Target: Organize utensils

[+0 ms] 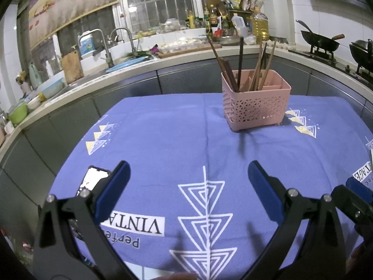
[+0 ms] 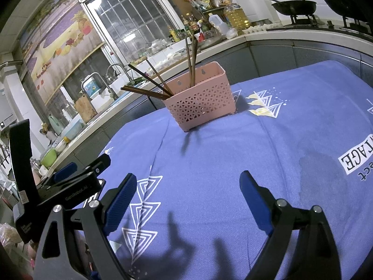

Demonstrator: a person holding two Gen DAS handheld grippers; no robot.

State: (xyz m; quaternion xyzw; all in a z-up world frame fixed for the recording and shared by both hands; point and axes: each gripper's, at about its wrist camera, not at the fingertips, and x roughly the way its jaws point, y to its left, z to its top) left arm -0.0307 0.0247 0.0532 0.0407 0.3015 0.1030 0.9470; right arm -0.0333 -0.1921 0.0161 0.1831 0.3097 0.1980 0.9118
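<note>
Left gripper (image 1: 188,179) hovers low over the blue-clothed surface (image 1: 163,140), spread wide and empty. Farther back and right of centre stands the pink basket (image 1: 255,106), chopsticks (image 1: 240,65) upright in it. Right gripper (image 2: 187,191) is likewise spread and empty, beside the left one.

Chopsticks (image 1: 235,70) stand in a holder (image 1: 255,107) on the tablecloth (image 1: 163,140), counter (image 1: 186,53) behind.
</note>
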